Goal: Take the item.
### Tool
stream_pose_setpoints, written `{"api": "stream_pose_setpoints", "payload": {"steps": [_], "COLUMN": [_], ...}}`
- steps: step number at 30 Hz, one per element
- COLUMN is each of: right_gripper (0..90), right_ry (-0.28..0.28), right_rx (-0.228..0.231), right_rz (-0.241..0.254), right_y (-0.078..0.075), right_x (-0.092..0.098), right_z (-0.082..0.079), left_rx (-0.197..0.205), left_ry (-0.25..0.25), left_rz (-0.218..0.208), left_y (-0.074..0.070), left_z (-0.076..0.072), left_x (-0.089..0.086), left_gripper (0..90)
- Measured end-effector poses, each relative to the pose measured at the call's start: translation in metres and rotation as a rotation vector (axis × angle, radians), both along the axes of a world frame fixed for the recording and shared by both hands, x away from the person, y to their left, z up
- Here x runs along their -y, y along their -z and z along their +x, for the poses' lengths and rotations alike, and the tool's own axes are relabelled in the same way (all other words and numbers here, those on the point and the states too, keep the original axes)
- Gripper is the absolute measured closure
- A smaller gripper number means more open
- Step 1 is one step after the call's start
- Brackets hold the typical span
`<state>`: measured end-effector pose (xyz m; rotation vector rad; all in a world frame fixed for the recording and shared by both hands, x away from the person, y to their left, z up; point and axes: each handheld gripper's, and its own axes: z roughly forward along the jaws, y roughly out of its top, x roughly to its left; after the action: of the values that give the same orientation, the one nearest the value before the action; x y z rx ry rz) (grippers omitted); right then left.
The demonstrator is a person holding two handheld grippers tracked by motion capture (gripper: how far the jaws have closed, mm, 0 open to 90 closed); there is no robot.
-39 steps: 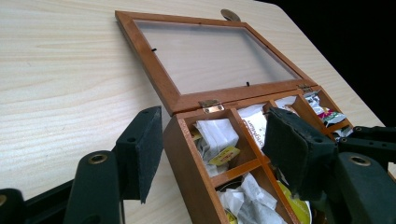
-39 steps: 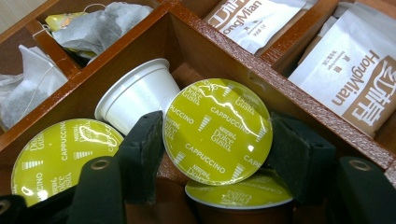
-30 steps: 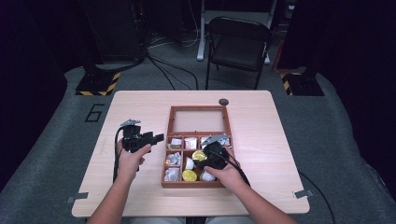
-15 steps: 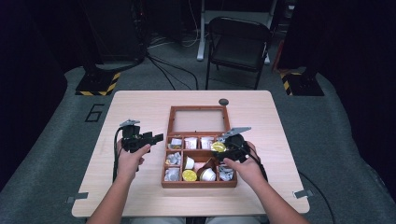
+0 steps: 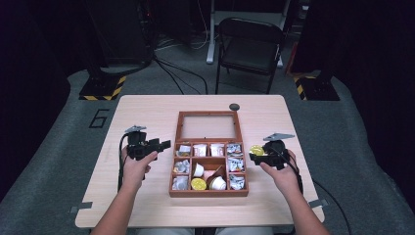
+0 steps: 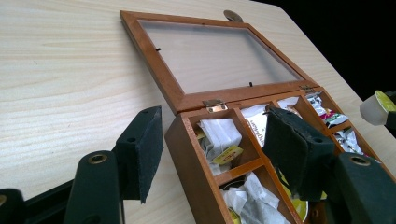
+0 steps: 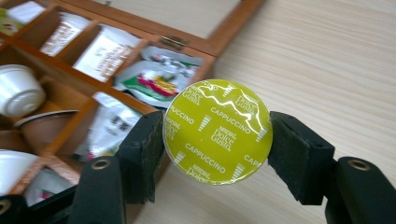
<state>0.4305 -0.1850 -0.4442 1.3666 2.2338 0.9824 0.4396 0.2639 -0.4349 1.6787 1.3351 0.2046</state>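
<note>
An open wooden box (image 5: 208,193) sits mid-table, its glass lid (image 5: 208,126) laid flat behind it. Its compartments hold tea sachets (image 5: 199,150) and coffee capsules (image 5: 198,184). My right gripper (image 5: 254,155) hovers just right of the box, shut on a capsule with a yellow-green Cappuccino lid (image 7: 217,140); the pads press its two sides. That capsule (image 6: 377,108) also shows at the right edge of the left gripper view. My left gripper (image 5: 165,144) stands open a little left of the box (image 6: 187,154), with nothing held between its pads (image 6: 140,154).
A small dark round object (image 5: 234,106) lies on the table behind the lid. Bare tabletop (image 5: 142,112) lies on both sides of the box. A folding chair (image 5: 249,44) stands on the floor beyond the table.
My right gripper has carried the yellow-green capsule from over the box's compartments rightward to beside the box. The left gripper has stayed where it was.
</note>
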Motion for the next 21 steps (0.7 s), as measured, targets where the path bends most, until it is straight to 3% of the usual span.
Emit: {"api": "stream_pose_setpoints", "payload": {"steps": [3,11,21], "right_gripper": [37.1,37.1,37.1], "right_ry": [0.046,0.131,0.182], "right_rx": [-0.001,-0.026,-0.056], "right_rz": [-0.021,-0.011,-0.014], "right_y": [0.004,0.020,0.040], "right_x": [0.010,0.033,0.045], "right_z": [0.001,0.009,0.016], "left_rx": [0.003,0.001,-0.004], "left_ry": [0.000,0.000,0.003], "left_rz": [0.001,-0.003,-0.001], "left_y": [0.000,0.000,0.001], "left_z": [0.000,0.000,0.000], "left_x": [0.000,-0.001,0.000], "left_gripper": [37.3,37.2,37.3]}}
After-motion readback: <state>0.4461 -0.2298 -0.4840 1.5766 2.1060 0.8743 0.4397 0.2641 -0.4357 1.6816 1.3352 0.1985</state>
